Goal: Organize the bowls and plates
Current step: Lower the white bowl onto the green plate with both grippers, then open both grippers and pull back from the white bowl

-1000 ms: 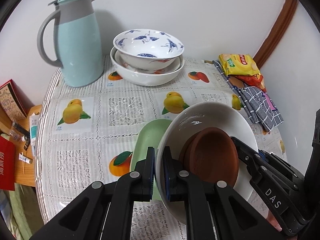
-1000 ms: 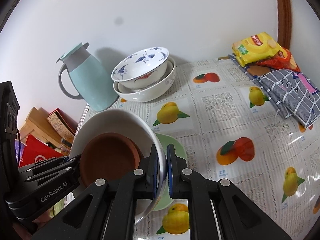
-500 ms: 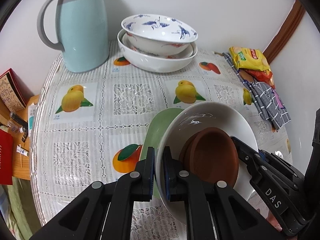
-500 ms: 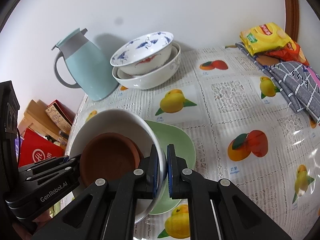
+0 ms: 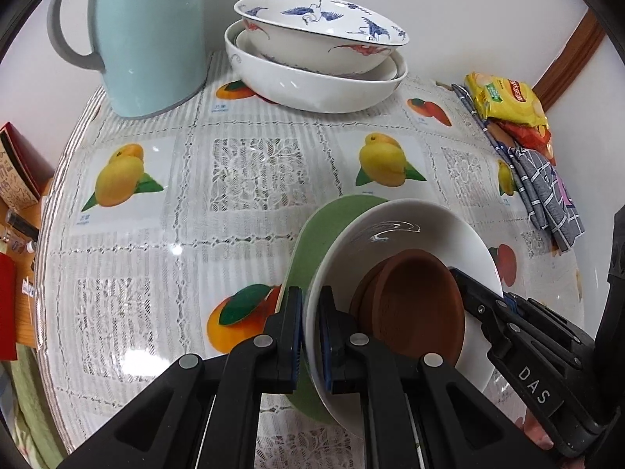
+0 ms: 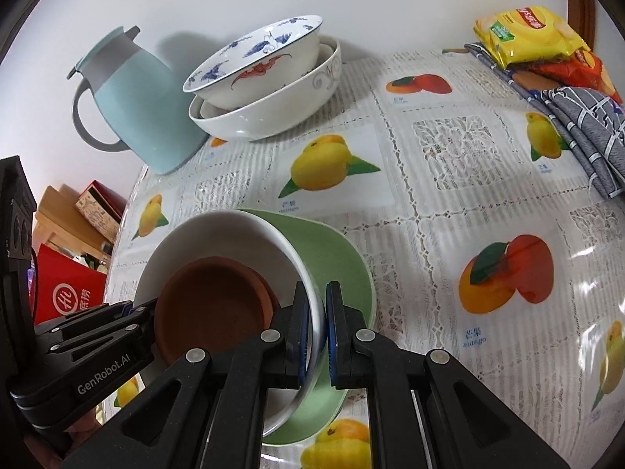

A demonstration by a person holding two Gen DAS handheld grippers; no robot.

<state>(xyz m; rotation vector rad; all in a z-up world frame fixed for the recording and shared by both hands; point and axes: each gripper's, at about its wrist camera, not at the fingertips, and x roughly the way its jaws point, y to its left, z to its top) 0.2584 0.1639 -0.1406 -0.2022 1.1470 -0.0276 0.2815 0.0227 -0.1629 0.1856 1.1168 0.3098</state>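
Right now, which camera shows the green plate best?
The right wrist view: the green plate shows a broad curved part of its inside past the white bowl, which both tongs pinch by the rim. The left wrist view shows only a narrow green crescent, the rest hidden behind that bowl.

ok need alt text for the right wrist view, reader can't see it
The right gripper is clamped on the rim of a white bowl holding a brown saucer, over a green plate; the left gripper grips the opposite side. Behind, on a fruit-print tablecloth, are stacked bowls and a blue jug.
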